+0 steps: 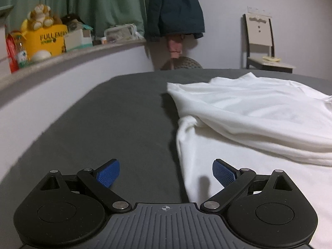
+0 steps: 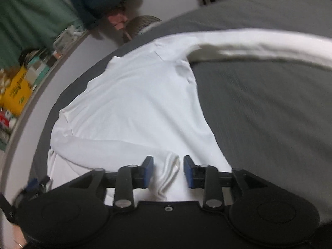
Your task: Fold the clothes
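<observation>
White long-sleeve shirt (image 2: pixel 132 103) flat on grey bed (image 2: pixel 269 114); thin, limp, light, bunches easily. Right gripper (image 2: pixel 168 171) released, sleeve cuff (image 2: pixel 169 172) loose between pads. Left gripper (image 1: pixel 166 173) spread wide, empty, shirt edge under right fingertip. Best pinch: cuff or hem edge

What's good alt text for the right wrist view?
A white long-sleeved shirt lies spread on a dark grey bed sheet, one sleeve stretched out to the right and the other folded across its body. The right gripper sits low over it, jaws apart with a bunched sleeve cuff between them, not pinched. The frame is motion-blurred.
</observation>
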Motion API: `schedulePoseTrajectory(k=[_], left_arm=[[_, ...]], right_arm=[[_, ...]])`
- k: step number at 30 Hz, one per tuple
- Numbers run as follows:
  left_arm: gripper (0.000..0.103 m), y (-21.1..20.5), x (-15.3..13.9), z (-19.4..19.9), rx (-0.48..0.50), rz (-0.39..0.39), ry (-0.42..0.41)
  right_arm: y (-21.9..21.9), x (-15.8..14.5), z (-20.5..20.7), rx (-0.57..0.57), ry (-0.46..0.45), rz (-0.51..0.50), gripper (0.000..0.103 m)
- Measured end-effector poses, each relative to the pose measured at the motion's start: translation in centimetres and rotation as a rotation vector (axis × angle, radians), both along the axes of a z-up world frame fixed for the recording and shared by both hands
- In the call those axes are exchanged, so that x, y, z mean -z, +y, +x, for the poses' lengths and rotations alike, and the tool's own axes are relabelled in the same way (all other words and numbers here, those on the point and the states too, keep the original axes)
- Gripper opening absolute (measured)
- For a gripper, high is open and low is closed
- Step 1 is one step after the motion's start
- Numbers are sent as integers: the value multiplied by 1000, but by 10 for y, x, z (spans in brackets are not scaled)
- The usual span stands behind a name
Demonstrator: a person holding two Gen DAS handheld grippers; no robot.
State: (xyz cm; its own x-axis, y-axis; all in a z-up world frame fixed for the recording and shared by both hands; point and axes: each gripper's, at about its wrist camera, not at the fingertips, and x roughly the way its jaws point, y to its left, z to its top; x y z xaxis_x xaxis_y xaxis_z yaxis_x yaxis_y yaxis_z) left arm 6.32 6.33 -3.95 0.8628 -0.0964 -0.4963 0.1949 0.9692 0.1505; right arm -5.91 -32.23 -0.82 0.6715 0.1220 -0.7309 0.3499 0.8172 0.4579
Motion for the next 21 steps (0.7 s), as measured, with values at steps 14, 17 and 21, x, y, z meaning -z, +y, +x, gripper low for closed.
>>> schedulePoseTrajectory(k=[14,17,21], left_arm=[[97,-42,6,43,37,362,-76],[97,-53,4,41,67,443,-92],[97,-57,-2,44,59,438,-71]], right_arm=[[-22,26,-1,-10,-28,180,25],[-21,28,0,-18,-35,203,21],[-19,26,0,-43,-59,235,12]])
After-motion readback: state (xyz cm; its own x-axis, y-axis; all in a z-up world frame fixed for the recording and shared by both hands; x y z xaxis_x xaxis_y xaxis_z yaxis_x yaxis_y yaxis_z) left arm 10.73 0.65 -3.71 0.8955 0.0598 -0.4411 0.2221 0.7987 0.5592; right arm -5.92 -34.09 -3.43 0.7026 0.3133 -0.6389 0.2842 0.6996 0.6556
